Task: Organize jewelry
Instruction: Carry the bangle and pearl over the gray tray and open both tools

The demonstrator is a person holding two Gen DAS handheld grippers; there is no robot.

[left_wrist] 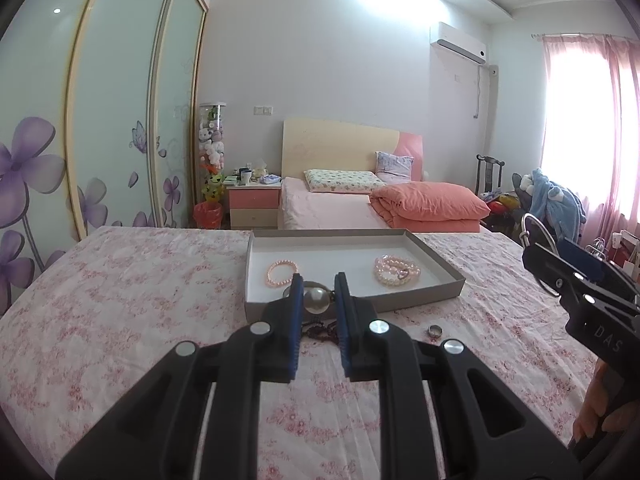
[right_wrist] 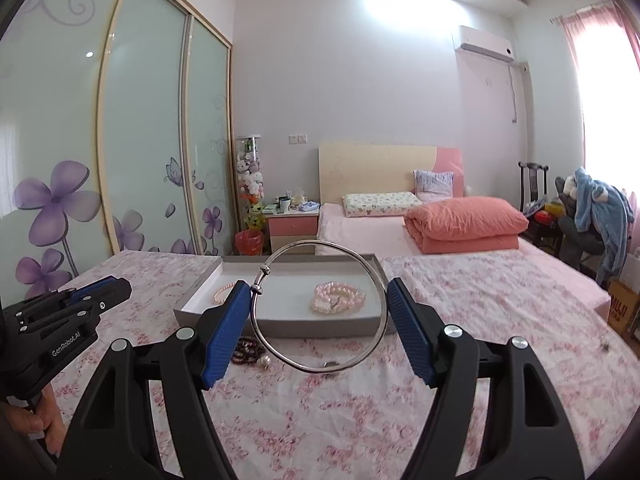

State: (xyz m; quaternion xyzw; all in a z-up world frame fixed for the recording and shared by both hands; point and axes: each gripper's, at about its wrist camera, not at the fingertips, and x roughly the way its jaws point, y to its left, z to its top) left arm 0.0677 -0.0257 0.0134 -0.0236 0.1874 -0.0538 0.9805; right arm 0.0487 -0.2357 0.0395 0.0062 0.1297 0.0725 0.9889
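Floral pink bedspread (right_wrist: 360, 400) stretched under both tools, with the grey tray (right_wrist: 320, 330) lying on it just ahead of me. My right gripper (right_wrist: 316, 316) stood spread fairly wide around the silver bangle (right_wrist: 379, 322), a pad (right_wrist: 224, 332) pressing each side of the hoop, held upright in front of the tray. I judged it light, stiff and slick, so a pinch across the wire could let it swivel. My left gripper (left_wrist: 318, 300) was narrowed on a large pearl bead (left_wrist: 318, 301) at the tray's near wall; round, hard, easy to squirt out. Dark beads (left_wrist: 320, 330) and a ring (left_wrist: 434, 332) lay on the spread before the tray, pink bracelets (left_wrist: 396, 272) inside it.
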